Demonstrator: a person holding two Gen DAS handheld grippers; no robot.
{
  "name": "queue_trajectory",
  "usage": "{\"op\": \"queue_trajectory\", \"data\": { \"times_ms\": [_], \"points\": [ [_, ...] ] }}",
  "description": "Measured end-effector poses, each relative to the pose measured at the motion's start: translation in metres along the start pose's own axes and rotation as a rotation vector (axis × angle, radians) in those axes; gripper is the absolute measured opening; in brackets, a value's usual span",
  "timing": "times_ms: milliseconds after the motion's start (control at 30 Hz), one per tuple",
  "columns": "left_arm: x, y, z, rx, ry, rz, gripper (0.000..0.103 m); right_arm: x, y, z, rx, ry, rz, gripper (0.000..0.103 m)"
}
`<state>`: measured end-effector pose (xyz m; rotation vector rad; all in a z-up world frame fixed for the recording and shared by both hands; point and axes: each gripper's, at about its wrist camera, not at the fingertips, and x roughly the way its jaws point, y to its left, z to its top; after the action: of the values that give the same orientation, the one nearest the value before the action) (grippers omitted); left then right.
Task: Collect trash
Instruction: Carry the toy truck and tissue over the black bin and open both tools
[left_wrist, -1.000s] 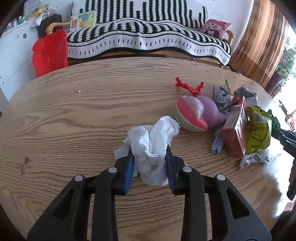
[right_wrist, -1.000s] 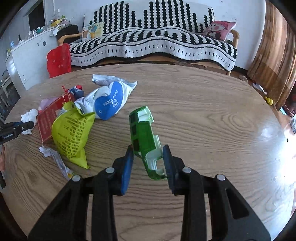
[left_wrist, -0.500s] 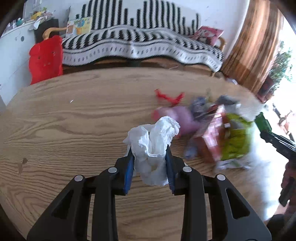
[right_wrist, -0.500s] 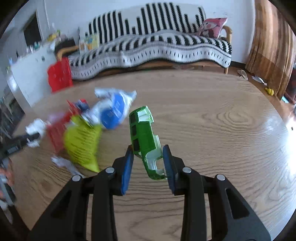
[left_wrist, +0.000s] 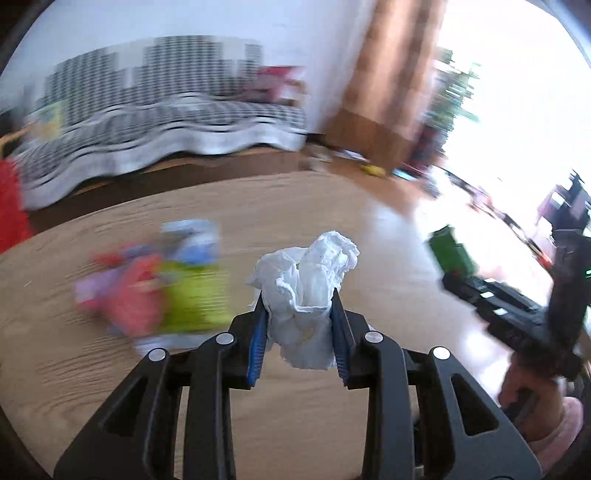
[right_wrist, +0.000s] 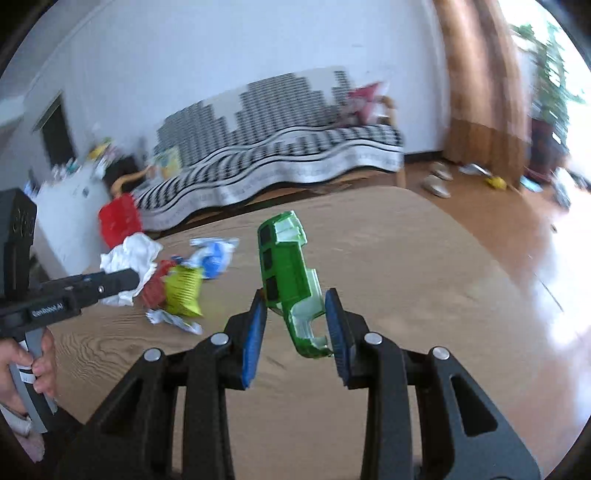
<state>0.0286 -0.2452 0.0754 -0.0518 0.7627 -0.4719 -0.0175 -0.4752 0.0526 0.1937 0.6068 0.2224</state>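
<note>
My left gripper (left_wrist: 298, 314) is shut on a crumpled white tissue (left_wrist: 306, 284), held above the wooden table (left_wrist: 92, 369). My right gripper (right_wrist: 294, 317) is shut on a broken green plastic toy car body (right_wrist: 288, 273), also lifted off the table. In the right wrist view the left gripper (right_wrist: 122, 280) shows at the left with the tissue (right_wrist: 127, 254). The right gripper's green toy (left_wrist: 448, 251) shows at the right of the left wrist view. A blurred pile of wrappers (left_wrist: 173, 280) lies on the table: red, yellow-green and blue-white packs.
A striped sofa (right_wrist: 280, 147) stands behind the table, with a red plastic chair (right_wrist: 118, 221) to its left. Brown curtains (right_wrist: 476, 85) and a bright window are at the right. Shoes (right_wrist: 437, 181) lie on the floor. A hand (right_wrist: 29, 365) grips the left tool's handle.
Both grippers rose and swung to the right with their loads. The wrapper pile slid to the left of each view; the scene is motion-blurred.
</note>
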Motion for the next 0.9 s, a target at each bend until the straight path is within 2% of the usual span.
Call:
{"op": "queue_trajectory", "data": {
  "times_ms": [100, 200, 267, 333, 367, 400, 467, 567, 667, 833, 867, 900],
  "points": [
    [0.025, -0.074, -0.007, 0.078, 0.082, -0.139, 0.030, -0.050, -0.053, -0.023, 0.082, -0.017, -0.035, 0.033],
    [0.055, -0.141, -0.036, 0.135, 0.190, -0.251, 0.030, -0.090, -0.094, -0.055, 0.131, -0.011, -0.085, 0.033],
    [0.076, -0.176, -0.066, 0.176, 0.264, -0.285, 0.030, -0.110, -0.127, -0.088, 0.179, 0.030, -0.144, 0.033],
    [0.098, -0.203, -0.101, 0.243, 0.335, -0.286, 0.030, -0.113, -0.150, -0.128, 0.240, 0.105, -0.167, 0.033],
    [0.105, -0.209, -0.116, 0.270, 0.370, -0.287, 0.030, -0.110, -0.158, -0.147, 0.270, 0.141, -0.165, 0.033],
    [0.113, -0.215, -0.133, 0.305, 0.418, -0.281, 0.030, -0.100, -0.167, -0.179, 0.314, 0.226, -0.145, 0.033],
    [0.120, -0.224, -0.151, 0.344, 0.488, -0.293, 0.030, -0.093, -0.174, -0.215, 0.350, 0.290, -0.146, 0.033],
    [0.125, -0.226, -0.155, 0.374, 0.489, -0.269, 0.030, -0.092, -0.187, -0.241, 0.433, 0.299, -0.143, 0.033],
    [0.132, -0.222, -0.162, 0.361, 0.525, -0.250, 0.029, -0.085, -0.190, -0.246, 0.437, 0.321, -0.135, 0.033],
    [0.135, -0.214, -0.154, 0.339, 0.518, -0.272, 0.031, -0.084, -0.197, -0.252, 0.476, 0.333, -0.097, 0.033],
    [0.136, -0.213, -0.154, 0.329, 0.531, -0.283, 0.034, -0.083, -0.196, -0.250, 0.493, 0.341, -0.084, 0.039],
    [0.137, -0.211, -0.154, 0.327, 0.538, -0.280, 0.045, -0.081, -0.198, -0.248, 0.521, 0.345, -0.069, 0.049]
  ]
}}
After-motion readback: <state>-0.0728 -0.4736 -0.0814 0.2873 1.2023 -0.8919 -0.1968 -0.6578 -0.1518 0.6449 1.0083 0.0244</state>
